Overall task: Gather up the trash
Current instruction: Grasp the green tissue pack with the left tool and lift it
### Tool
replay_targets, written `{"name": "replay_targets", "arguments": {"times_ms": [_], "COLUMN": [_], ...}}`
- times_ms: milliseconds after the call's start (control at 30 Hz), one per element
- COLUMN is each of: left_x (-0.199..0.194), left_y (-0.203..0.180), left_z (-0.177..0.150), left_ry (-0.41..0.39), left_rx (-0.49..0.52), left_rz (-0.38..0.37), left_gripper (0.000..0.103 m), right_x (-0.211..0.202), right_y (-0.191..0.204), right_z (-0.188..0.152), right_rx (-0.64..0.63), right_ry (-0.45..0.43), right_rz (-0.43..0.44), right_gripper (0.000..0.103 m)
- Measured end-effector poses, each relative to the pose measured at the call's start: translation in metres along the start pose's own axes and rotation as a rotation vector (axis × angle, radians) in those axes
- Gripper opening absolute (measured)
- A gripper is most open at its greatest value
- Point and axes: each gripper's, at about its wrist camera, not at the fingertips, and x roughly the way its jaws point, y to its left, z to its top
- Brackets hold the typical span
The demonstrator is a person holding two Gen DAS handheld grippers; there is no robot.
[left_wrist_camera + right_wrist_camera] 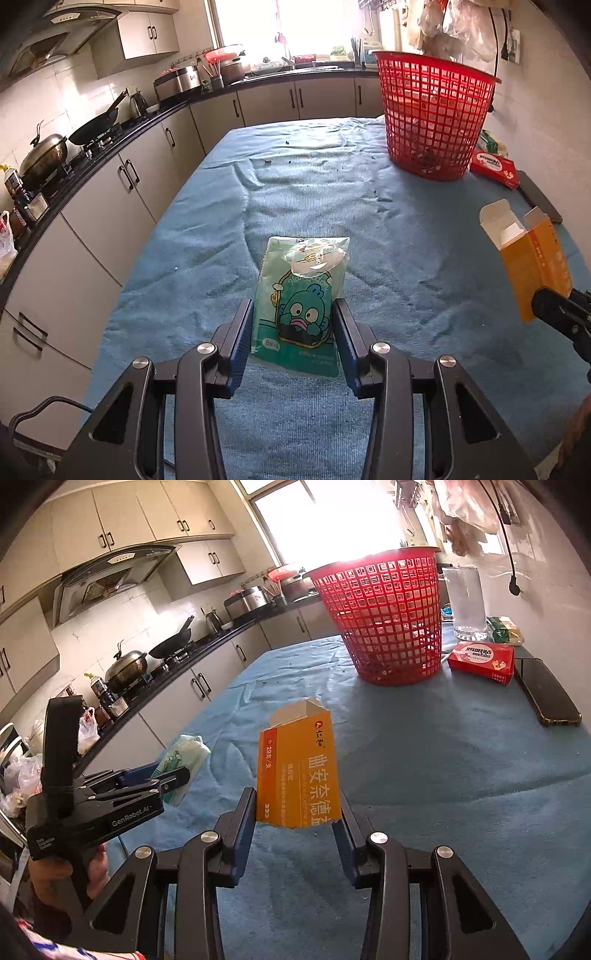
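A: Between the left gripper [293, 328] fingers at 6 o'clock, left wrist view: green pack [301, 299], pinched on both sides and propped up off the blue cloth [424, 258]. Basket [432, 114] at 1 o'clock, far end of the table. At 3 o'clock an orange box [532, 258], flap open, held by the other tongs.

B: Right wrist view?

A: Right gripper [297, 812] is clamped on the orange box, upright, off the cloth. Basket at 12 to 1 o'clock, well apart. Left gripper at 9 o'clock with the pack in its tips. Red box [482, 661] and phone [546, 690] at 2 o'clock, glass [467, 602] just beside the basket.

B: Risks?

A: My guess: the pack is soft and slick and gripped low, so it could fold or slip out on the way. The box is light card and may crush or twist. The basket looks light; clipping the rim could tip it, or knock the glass.
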Motion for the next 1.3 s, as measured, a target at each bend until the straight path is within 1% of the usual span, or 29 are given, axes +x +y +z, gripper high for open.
{"name": "replay_targets", "arguments": {"times_ms": [467, 1300], "left_x": [0.013, 0.015], "left_y": [-0.007, -0.011], "left_z": [0.002, 0.002], "left_ry": [0.029, 0.037], "left_rx": [0.016, 0.031], "left_rz": [0.003, -0.009], "left_gripper": [0.041, 0.041], "right_x": [0.004, 0.004], "right_y": [-0.006, -0.009], "right_z": [0.001, 0.002], "right_rx": [0.007, 0.012], "right_ry": [0.006, 0.006], "right_rz": [-0.005, -0.006], "right_gripper": [0.043, 0.043]}}
